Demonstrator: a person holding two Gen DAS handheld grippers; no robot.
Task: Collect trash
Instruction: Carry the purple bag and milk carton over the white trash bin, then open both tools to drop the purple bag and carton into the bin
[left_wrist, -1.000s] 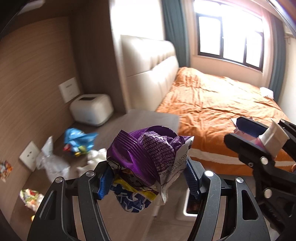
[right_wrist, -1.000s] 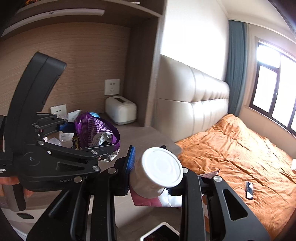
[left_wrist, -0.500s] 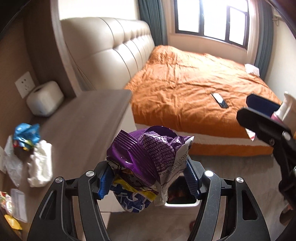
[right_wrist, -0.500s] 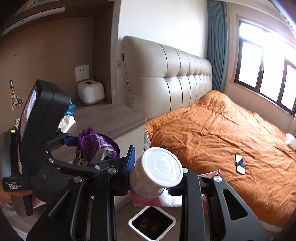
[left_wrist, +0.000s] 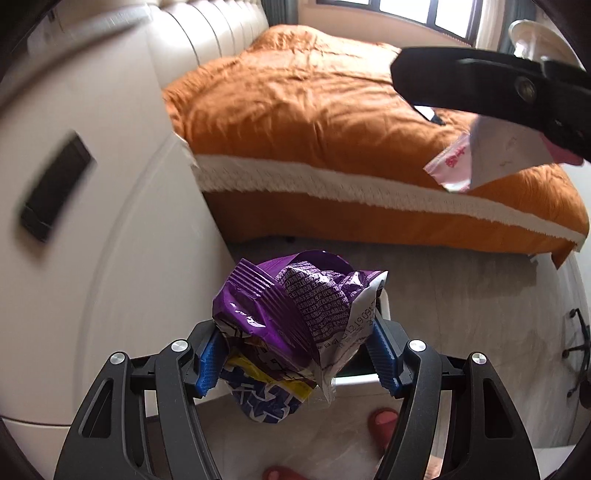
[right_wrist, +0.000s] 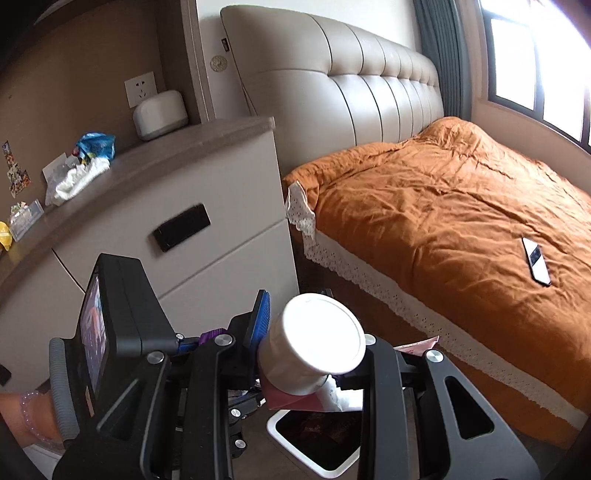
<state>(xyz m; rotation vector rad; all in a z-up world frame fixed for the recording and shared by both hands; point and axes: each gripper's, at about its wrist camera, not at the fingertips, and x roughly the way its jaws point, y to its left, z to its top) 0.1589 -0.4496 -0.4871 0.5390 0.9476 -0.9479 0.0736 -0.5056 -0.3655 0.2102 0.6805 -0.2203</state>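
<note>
My left gripper (left_wrist: 297, 354) is shut on a crumpled purple snack wrapper (left_wrist: 288, 317), with a blue-and-yellow wrapper (left_wrist: 266, 398) bunched under it. Directly behind this bundle shows the rim of a white trash bin (left_wrist: 352, 380) on the floor. My right gripper (right_wrist: 314, 339) is shut on a white lidded cup (right_wrist: 314, 347), and a pink wrapper with tissue (right_wrist: 295, 402) hangs beneath it. The bin (right_wrist: 275, 424), dark inside, lies just below the cup. In the left wrist view the right gripper's black finger (left_wrist: 480, 77) crosses the top right with its white-and-pink wrapper (left_wrist: 476, 158) dangling.
A pale cabinet (right_wrist: 207, 177) stands left of the bin, with a blue bag (right_wrist: 95, 144), white tissue (right_wrist: 79, 179) and a white box (right_wrist: 160, 112) on top. The orange bed (right_wrist: 443, 206) carries a phone (right_wrist: 536, 260). Feet in red slippers (left_wrist: 384, 419) stand near the bin.
Both grippers have come down from cabinet-top height towards the floor and tipped downwards. The bin now sits right under them. Both grips are unchanged.
</note>
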